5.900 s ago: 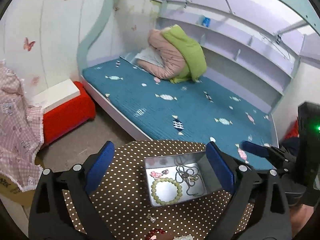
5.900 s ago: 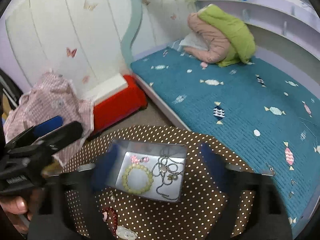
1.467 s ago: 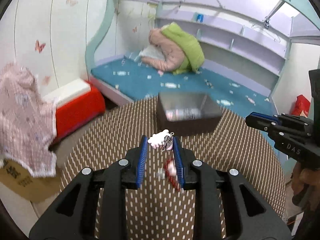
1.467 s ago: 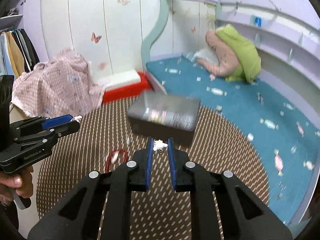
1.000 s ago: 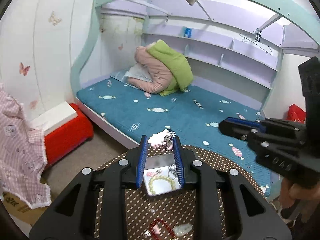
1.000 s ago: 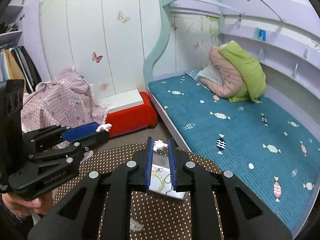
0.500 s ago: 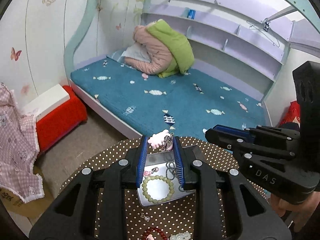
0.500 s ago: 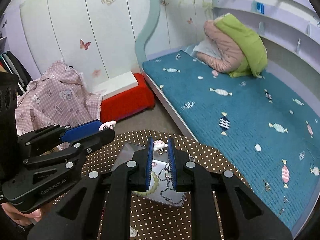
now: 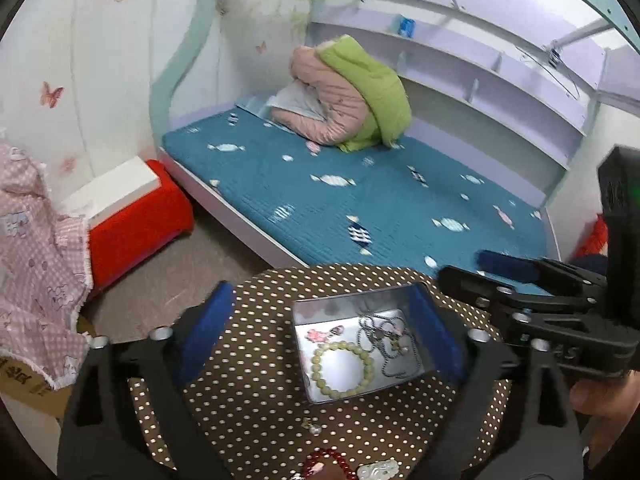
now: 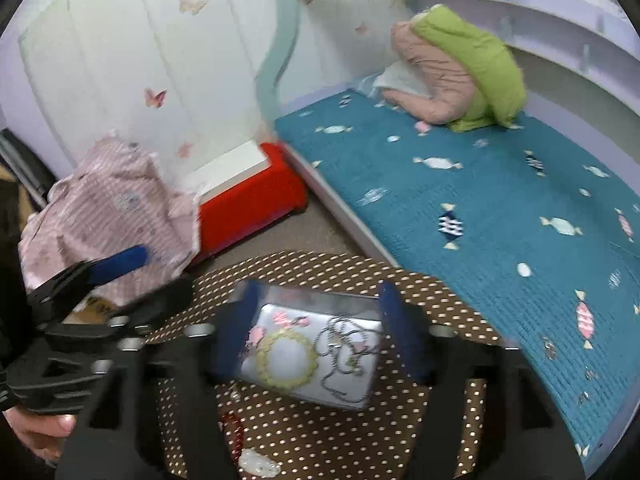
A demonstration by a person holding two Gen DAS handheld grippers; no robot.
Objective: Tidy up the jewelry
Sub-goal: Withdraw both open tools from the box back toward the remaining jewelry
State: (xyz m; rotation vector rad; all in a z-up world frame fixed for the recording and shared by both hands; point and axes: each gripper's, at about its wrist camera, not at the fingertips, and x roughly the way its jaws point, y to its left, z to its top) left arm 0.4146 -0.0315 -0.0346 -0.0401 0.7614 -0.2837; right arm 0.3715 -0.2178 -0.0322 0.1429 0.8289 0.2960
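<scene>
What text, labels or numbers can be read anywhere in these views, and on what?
"AS": end of a white marking on the right gripper body, the rest hidden; its jaws have just been opening, gripping nothing.
Red print on the cardboard box: too blurred to read.
Blue packet on the shelf: too small to read.

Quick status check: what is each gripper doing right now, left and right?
Left gripper: jaws have just been opening, now wide, nothing gripped, above the metal tin.
Right gripper: jaws have just been opening, wide, nothing gripped.
</scene>
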